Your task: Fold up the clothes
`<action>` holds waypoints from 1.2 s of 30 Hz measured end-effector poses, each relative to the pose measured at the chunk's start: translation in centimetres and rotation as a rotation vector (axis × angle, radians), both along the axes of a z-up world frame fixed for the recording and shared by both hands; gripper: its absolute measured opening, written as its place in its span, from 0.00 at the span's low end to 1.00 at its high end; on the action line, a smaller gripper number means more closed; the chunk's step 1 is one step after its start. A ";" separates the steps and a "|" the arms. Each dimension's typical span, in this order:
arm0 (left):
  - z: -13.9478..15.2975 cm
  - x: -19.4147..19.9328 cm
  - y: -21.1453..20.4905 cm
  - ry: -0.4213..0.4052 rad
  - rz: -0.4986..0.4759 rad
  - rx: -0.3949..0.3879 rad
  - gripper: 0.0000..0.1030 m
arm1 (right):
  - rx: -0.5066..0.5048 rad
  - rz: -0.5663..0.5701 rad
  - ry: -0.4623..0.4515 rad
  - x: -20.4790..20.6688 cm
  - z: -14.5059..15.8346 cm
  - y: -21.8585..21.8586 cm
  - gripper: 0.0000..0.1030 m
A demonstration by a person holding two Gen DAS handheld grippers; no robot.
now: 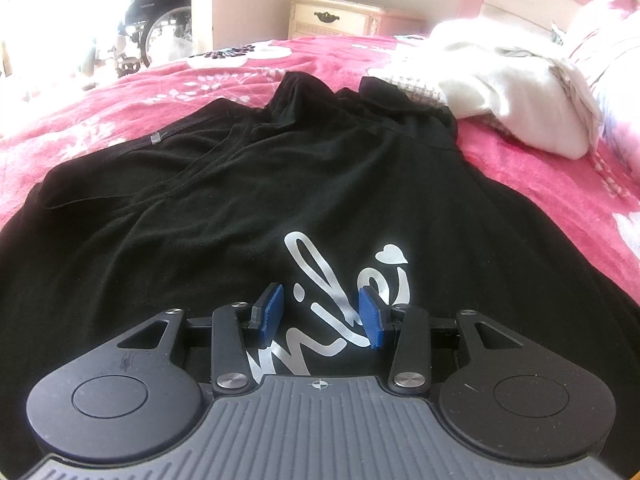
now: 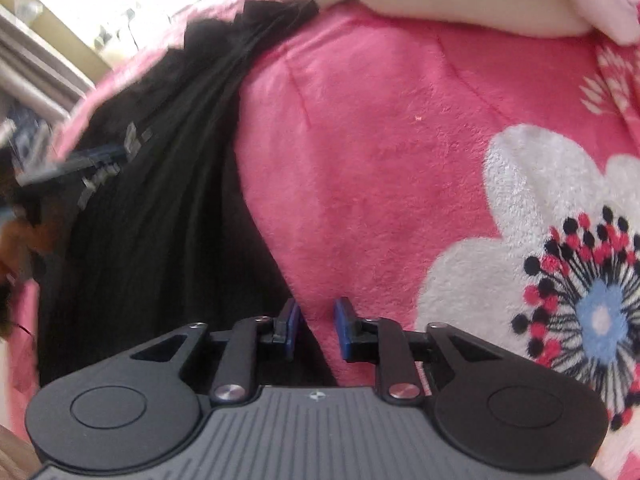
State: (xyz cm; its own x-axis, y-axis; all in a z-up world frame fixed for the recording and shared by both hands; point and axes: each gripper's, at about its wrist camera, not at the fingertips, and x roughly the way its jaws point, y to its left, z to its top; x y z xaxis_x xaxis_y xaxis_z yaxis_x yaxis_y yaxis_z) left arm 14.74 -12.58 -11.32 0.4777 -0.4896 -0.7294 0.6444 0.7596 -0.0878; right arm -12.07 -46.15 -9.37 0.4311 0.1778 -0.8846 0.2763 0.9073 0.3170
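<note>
Left gripper (image 1: 320,312), seen from its own wrist camera, hangs over the black shirt (image 1: 240,184) with its blue pads (image 1: 272,310) spread apart; nothing is pinched between them. White script lettering (image 1: 316,292) printed on the shirt shows through the gap. This garment lies spread across a pink floral blanket (image 1: 540,184) on a bed. A heap of white clothes (image 1: 500,84) sits at the shirt's far right edge, touching it. A cream nightstand (image 1: 336,20) stands beyond the bed.

Right gripper (image 2: 316,330), in the right wrist view, is poised at the shirt's (image 2: 160,240) right edge. Its jaws stand a narrow gap apart, with the shirt's border and the pink blanket (image 2: 380,160) visible between them; no fabric is pinched. The picture is blurred. A large white flower (image 2: 552,240) patterns the blanket to the right.
</note>
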 end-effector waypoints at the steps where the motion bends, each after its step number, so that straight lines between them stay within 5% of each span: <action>1: 0.0 0.0 0.0 -0.001 0.001 0.001 0.40 | -0.025 0.011 -0.002 0.1 0.1 0.4 0.11; 2: 0.0 0.0 0.0 -0.001 0.001 0.002 0.40 | -0.048 0.026 -0.008 0.0 0.5 0.7 0.00; 7: -0.1 0.0 0.1 -0.006 0.001 -0.003 0.41 | -0.139 0.017 -0.061 -1.4 3.4 1.7 0.00; 14: -0.1 0.0 0.3 -0.008 -0.004 -0.013 0.41 | -0.091 -0.083 -0.071 -3.3 4.8 0.4 0.00; 17: -0.1 -0.1 0.3 -0.009 -0.005 -0.013 0.41 | -0.064 -0.080 -0.059 -3.0 3.8 0.4 0.07; 19: -0.1 -0.1 0.3 -0.008 -0.005 -0.013 0.41 | -0.078 -0.051 -0.053 -2.7 3.3 0.8 0.22; 26: -0.1 -0.1 0.2 -0.009 -0.004 -0.012 0.41 | -0.179 0.086 -0.007 -1.9 1.7 2.9 0.24; 27: -0.2 -0.1 0.2 -0.009 -0.004 -0.012 0.41 | -0.180 0.096 0.000 -2.0 1.3 3.0 0.19; 28: -0.2 -0.1 0.2 -0.009 -0.004 -0.012 0.41 | -0.207 0.105 -0.005 -2.1 1.3 3.3 0.02; 36: -0.2 -0.1 0.2 -0.013 -0.002 -0.012 0.41 | -0.254 -0.003 -0.081 -5.5 6.5 3.9 0.02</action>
